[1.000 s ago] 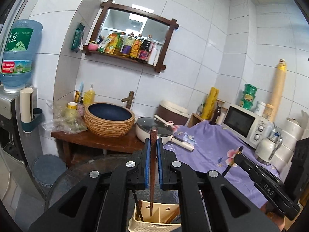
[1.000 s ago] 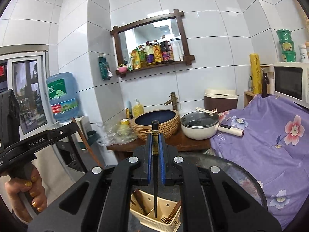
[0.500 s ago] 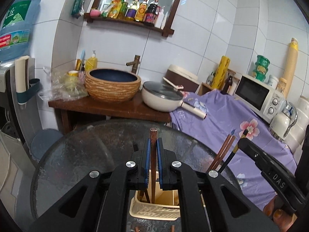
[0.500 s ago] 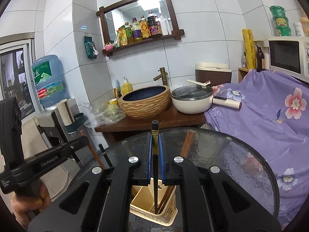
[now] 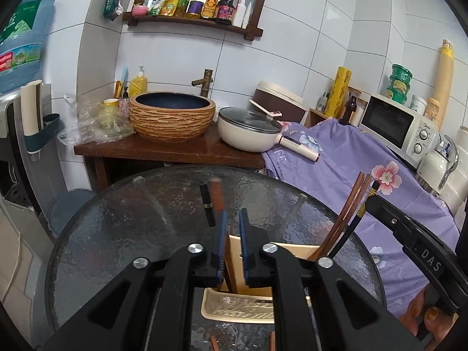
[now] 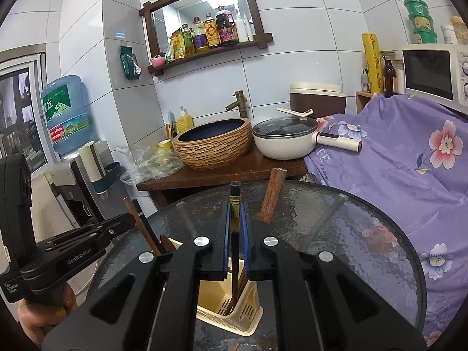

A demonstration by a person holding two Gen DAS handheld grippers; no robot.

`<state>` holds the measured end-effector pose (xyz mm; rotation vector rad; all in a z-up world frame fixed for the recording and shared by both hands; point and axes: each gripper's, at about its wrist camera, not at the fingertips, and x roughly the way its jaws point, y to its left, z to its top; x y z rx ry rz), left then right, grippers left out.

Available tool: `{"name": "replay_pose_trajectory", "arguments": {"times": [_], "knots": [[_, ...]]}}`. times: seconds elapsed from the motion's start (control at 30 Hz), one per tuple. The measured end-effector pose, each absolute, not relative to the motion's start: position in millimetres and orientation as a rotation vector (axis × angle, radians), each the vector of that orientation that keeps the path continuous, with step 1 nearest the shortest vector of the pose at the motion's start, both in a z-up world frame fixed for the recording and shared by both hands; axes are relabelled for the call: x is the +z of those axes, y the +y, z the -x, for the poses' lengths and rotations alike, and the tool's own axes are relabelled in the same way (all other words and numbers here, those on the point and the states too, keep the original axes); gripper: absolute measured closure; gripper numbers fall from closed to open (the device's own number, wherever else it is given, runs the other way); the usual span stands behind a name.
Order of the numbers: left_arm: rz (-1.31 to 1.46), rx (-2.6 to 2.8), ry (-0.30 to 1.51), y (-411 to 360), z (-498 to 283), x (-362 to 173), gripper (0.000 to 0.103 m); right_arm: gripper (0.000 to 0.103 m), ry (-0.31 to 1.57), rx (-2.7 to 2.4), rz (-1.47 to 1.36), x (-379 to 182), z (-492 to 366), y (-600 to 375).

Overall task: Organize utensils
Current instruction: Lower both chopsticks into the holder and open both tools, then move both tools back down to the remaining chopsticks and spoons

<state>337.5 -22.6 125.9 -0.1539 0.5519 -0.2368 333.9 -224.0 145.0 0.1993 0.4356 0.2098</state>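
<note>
A cream plastic utensil holder stands on the round glass table, also seen in the right wrist view. My left gripper is open just above the holder; a brown chopstick leans against its left pad, blurred, beside a black one in the holder. My right gripper is shut on a black chopstick whose lower end reaches into the holder. Other brown chopsticks stand in the holder.
Behind the table a wooden stand carries a woven basin and a white lidded pan. A purple flowered cloth covers the counter at right, with a microwave. A water dispenser stands left.
Both grippers have come down toward the holder. My left gripper has opened and let go of the brown chopstick, which now drops in the holder. The right gripper still grips the black chopstick.
</note>
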Motion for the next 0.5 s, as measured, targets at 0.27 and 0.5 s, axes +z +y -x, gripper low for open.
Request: {"name": "replay_pose_trajectory", "arguments": {"times": [0.27, 0.5], "knots": [[0.098, -0.209, 0.484, -15, -300, 122, 0.034, 0.049, 0.418, 0.158, -0.144, 134, -292, -223], [0.078, -0.185, 0.580, 0, -278, 79, 0.028, 0.049, 0.607, 0.167, -0.096, 75, -264, -217]]}}
